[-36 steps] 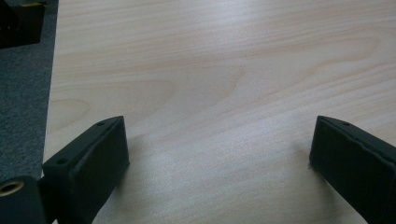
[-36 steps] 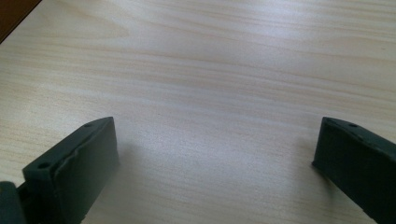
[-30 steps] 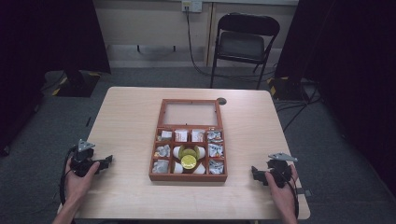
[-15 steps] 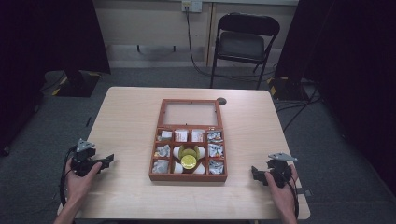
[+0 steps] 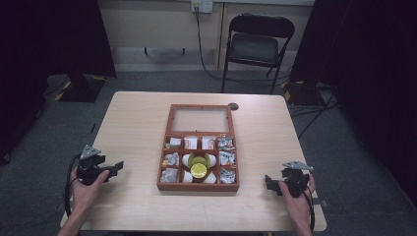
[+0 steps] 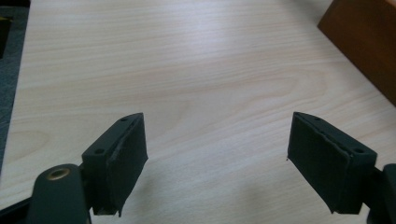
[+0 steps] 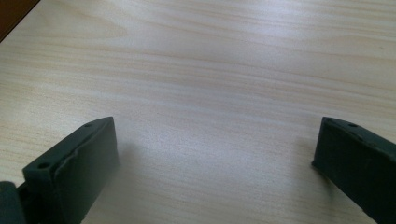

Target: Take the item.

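Tabletop: one pale wooden tabletop (image 5: 137, 123), carrying one box in the middle and one gripper at each near corner.
Box: one reddish-brown wooden compartment box (image 5: 199, 186), its glass-paned lid (image 5: 200, 119) lying open on the far side.
Compartments: nine, in three rows of three.
Far row: three small packets, too small to tell apart clearly.
Side columns: silvery wrapped pieces, about two on the left and three on the right.
Centre: two round yellow-lidded jars (image 5: 198, 170) with white pieces beside them.
Left gripper: one black two-jaw left gripper (image 5: 119, 167) at the near left, well apart from the box, pointing right toward it; jaws have just been closing and stand about half apart over bare wood, with nothing between them (image 6: 215, 154).
Right gripper: one black two-jaw right gripper (image 5: 268, 183) at the near right, pointing left toward the box; jaws spread wide over bare tabletop, nothing between them (image 7: 215, 154).
Hands: two, one on each gripper, coming in from the near edge.
Chair: one dark folding chair (image 5: 255, 46) beyond the far edge.
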A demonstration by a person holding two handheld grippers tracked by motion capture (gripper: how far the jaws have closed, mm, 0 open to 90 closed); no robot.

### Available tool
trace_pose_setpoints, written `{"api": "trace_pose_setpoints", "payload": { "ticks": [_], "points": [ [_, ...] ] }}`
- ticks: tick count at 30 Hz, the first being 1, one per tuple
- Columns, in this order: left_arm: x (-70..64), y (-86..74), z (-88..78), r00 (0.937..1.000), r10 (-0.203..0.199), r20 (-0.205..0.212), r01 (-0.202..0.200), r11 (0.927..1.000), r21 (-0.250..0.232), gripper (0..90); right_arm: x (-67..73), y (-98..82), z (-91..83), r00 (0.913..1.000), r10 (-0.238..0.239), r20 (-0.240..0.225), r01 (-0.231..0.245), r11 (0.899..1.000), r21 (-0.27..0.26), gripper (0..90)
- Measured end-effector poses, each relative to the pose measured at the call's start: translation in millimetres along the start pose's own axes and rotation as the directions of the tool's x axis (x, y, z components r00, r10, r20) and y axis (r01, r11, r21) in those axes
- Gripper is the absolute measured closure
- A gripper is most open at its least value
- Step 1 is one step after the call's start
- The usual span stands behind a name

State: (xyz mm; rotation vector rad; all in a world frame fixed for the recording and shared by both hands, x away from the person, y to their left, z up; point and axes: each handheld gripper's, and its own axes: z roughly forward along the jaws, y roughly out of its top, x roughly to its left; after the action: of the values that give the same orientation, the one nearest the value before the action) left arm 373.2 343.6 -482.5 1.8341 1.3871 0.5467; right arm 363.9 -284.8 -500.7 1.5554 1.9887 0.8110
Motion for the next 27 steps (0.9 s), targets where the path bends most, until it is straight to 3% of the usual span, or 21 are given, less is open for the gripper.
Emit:
{"api": "trace_pose_setpoints", "payload": {
  "ticks": [8,13,16,19,27],
  "points": [
    [-12.1,7.2,-4.7,0.9992,0.037,0.018,-0.037,0.9992,-0.018,19.5,0.0,0.0,0.0,1.0000,0.000,0.000,0.000,1.000,0.000,0.0],
    [-15.9,11.8,-8.6,0.9988,0.024,0.042,-0.023,0.9993,-0.031,18.8,0.0,0.0,0.0,1.0000,0.000,0.000,0.000,1.000,0.000,0.0],
    [-19.5,14.6,-10.7,0.9956,0.002,0.093,0.002,0.9992,-0.040,17.9,0.0,0.0,0.0,1.0000,0.000,0.000,0.000,1.000,0.000,0.0],
    [-26.0,17.4,-12.3,0.9960,0.062,0.064,-0.060,0.9974,-0.040,17.9,0.0,0.0,0.0,1.0000,0.000,0.000,0.000,1.000,0.000,0.0],
    [-39.5,24.9,-15.9,0.9893,0.098,0.108,-0.094,0.9947,-0.042,18.1,0.0,0.0,0.0,1.0000,0.000,0.000,0.000,1.000,-0.001,0.0]
  ]
}}
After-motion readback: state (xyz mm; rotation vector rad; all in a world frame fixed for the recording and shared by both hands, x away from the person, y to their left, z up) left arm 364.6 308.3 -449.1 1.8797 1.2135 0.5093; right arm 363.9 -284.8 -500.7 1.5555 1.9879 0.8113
